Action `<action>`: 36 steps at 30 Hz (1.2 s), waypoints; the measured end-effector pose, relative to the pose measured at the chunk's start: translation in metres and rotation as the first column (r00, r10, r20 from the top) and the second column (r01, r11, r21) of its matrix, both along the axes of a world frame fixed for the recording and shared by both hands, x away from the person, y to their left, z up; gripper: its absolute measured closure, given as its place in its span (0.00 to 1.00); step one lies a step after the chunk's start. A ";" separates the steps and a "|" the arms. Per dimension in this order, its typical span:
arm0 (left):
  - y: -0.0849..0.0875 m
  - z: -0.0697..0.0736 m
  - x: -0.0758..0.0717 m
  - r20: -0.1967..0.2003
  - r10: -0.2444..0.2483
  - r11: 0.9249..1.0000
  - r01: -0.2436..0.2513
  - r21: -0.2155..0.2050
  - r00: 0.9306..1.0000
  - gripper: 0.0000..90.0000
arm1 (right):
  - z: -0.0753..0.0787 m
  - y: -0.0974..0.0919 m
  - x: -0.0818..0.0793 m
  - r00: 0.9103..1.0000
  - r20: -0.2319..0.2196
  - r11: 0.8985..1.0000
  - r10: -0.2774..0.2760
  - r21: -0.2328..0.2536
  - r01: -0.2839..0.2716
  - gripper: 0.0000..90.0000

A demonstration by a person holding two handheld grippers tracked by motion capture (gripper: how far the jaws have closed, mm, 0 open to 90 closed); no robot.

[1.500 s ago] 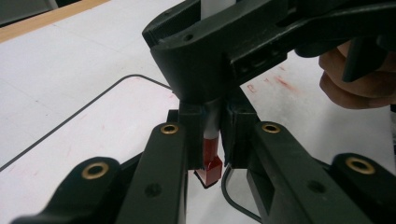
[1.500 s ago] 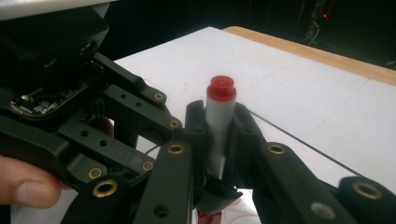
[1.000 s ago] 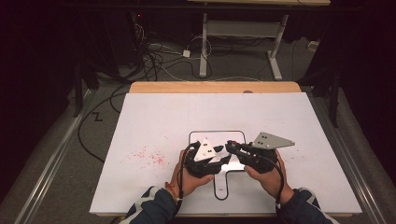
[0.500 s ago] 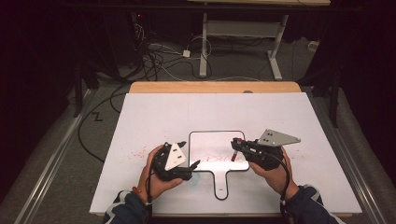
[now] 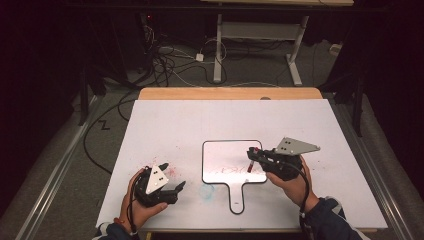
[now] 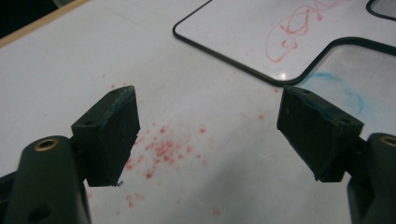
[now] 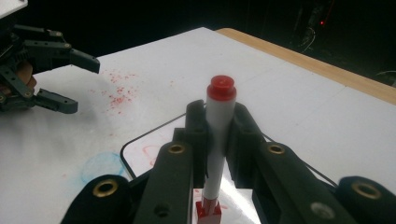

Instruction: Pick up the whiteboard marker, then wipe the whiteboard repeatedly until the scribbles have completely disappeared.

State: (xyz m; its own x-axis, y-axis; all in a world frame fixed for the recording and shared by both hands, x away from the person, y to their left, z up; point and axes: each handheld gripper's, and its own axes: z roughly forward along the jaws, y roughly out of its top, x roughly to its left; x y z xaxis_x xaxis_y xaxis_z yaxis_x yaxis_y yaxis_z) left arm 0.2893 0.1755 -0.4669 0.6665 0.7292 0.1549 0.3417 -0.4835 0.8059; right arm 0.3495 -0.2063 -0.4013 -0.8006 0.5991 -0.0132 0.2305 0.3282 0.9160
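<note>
Right gripper (image 5: 256, 156) is clamped on a marker (image 7: 218, 140), red cap at one end. In the right gripper view the marker's long axis runs crosswise through the jaws, cap end away from the camera, red end poking out below. In the high view the gripper sits over the right edge of the small whiteboard (image 5: 225, 152); the marker hangs just above its surface, near the red scribble (image 5: 233, 169). Contact can't be told.

Left gripper (image 5: 170, 192) is spread wide and holds nothing. It rests at the near left of the bench (image 5: 200, 120), well apart from the whiteboard, over a patch of red specks (image 6: 163, 149). In its own view the board's corner lies ahead and to the right.

Likely next move is the right hand's: board is directly under the marker, its handle (image 5: 237, 200) pointing to the near edge. A blue smear (image 5: 206, 190) sits on the bench just left of the handle, between the two grippers. Left hand (image 5: 142, 202) is nearer that smear; right hand (image 5: 292, 182) owns the board.
</note>
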 end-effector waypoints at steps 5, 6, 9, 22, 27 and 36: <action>0.002 -0.001 -0.003 -0.003 0.011 1.000 -0.011 0.007 1.000 0.22 | -0.005 0.001 0.006 1.000 -0.019 1.000 0.008 0.017 -0.008 0.90; 0.002 -0.001 -0.003 -0.009 0.005 1.000 -0.005 -0.004 1.000 0.22 | -0.006 0.002 0.007 1.000 -0.015 1.000 0.009 0.019 -0.008 0.90; -0.001 -0.001 -0.003 -0.002 -0.004 1.000 0.004 0.002 1.000 0.22 | -0.009 0.007 0.010 1.000 -0.011 1.000 0.027 0.010 -0.027 0.90; -0.002 -0.002 -0.004 -0.013 -0.006 1.000 0.006 0.016 1.000 0.22 | -0.018 0.039 0.027 0.996 -0.020 0.997 0.082 -0.008 -0.082 0.90; -0.003 -0.004 -0.005 -0.021 -0.014 1.000 0.014 0.027 1.000 0.22 | -0.024 0.059 0.035 0.993 -0.033 0.994 0.113 -0.008 -0.113 0.90; -0.003 -0.004 -0.006 -0.022 -0.027 0.999 0.028 0.028 0.999 0.22 | -0.033 0.090 0.040 0.986 -0.037 0.985 0.165 -0.037 -0.167 0.90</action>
